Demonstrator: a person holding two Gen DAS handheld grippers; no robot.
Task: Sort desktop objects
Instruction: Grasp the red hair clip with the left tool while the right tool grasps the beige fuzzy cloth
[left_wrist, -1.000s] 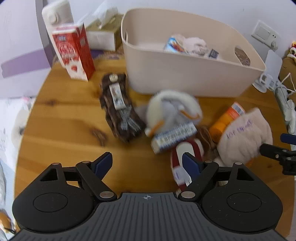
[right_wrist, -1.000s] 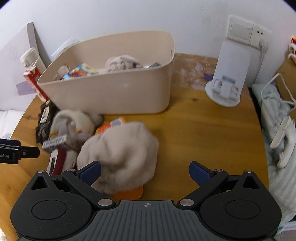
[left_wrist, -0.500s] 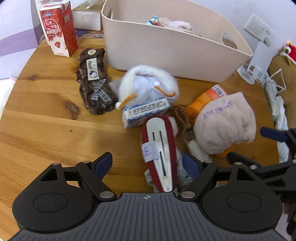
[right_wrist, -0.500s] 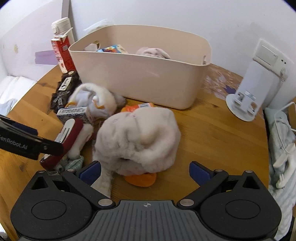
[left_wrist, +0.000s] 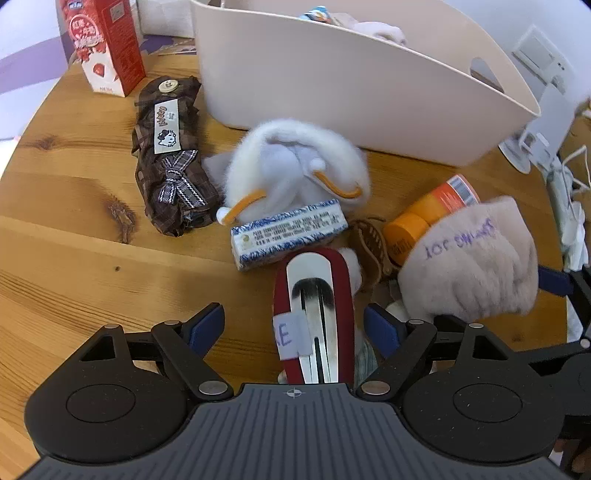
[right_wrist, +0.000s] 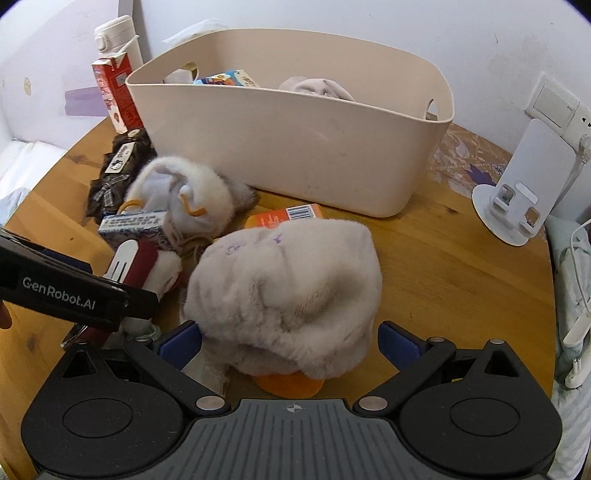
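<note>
My left gripper (left_wrist: 293, 326) is open around a dark red hair clip (left_wrist: 314, 317) with a silver metal face, which lies between its fingers. My right gripper (right_wrist: 290, 341) is open around a fluffy beige hat (right_wrist: 284, 291) that rests on an orange piece (right_wrist: 288, 384). The hat also shows in the left wrist view (left_wrist: 472, 258). Beyond lie a blue-white box (left_wrist: 290, 232), a white furry hat (left_wrist: 299, 170), an orange bottle (left_wrist: 428, 214) and a brown plaid pouch (left_wrist: 170, 155). The beige bin (left_wrist: 351, 81) holds several items.
A red milk carton (left_wrist: 110, 44) stands left of the bin. A white thermos (right_wrist: 116, 40) stands behind it. A white phone stand (right_wrist: 524, 184) is at the right by a wall socket (right_wrist: 554, 107). The round wooden table's (right_wrist: 461, 277) edge is near on the right, with cables beyond.
Both grippers have moved forward and down toward the pile. The hair clip now lies between my left fingers and the beige hat between my right fingers. Both stay open.
</note>
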